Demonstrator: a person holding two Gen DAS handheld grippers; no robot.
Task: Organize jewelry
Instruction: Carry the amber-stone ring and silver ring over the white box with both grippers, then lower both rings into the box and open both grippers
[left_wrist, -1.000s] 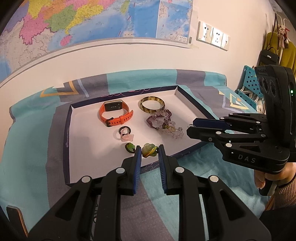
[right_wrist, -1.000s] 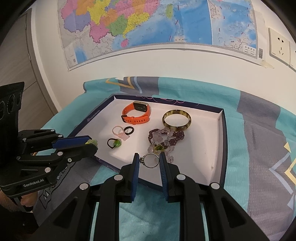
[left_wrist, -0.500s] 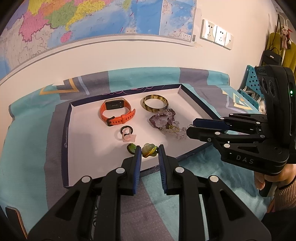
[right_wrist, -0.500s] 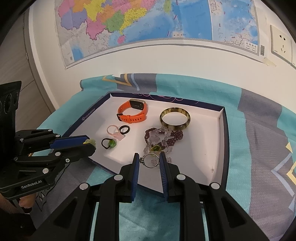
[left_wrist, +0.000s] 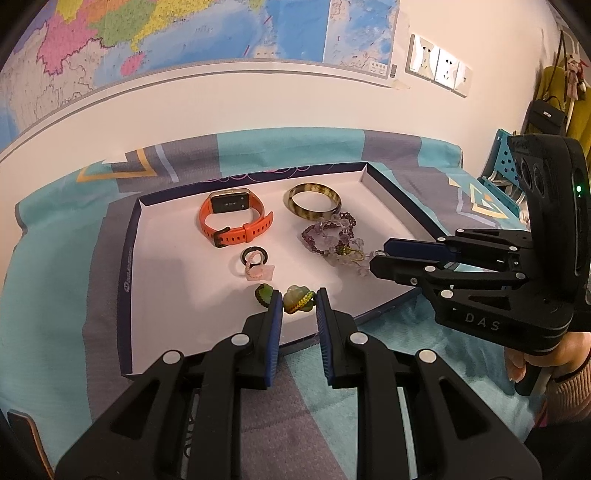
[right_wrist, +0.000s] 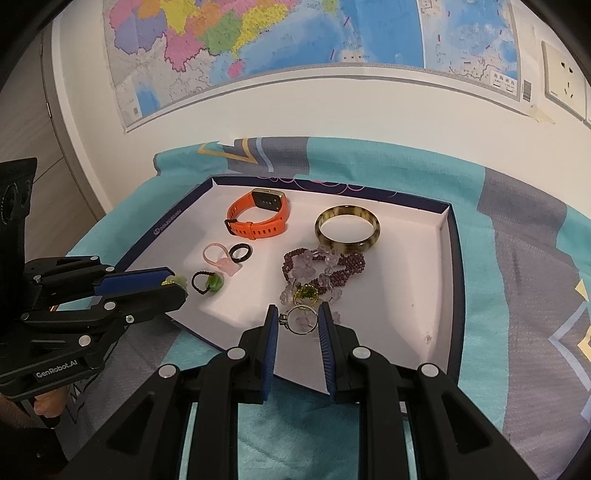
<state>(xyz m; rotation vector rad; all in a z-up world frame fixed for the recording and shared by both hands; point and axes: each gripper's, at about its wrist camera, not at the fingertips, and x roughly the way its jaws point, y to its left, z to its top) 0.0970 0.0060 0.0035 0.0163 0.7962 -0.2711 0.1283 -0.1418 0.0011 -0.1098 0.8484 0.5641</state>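
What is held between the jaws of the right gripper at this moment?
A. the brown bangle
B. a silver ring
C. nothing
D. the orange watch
B: in the right wrist view, the right gripper is shut on a silver ring, while the orange watch lies on the tray.

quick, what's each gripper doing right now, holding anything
Left gripper: closed on a green stone pendant.
Right gripper: closed on a silver ring, above the tray.
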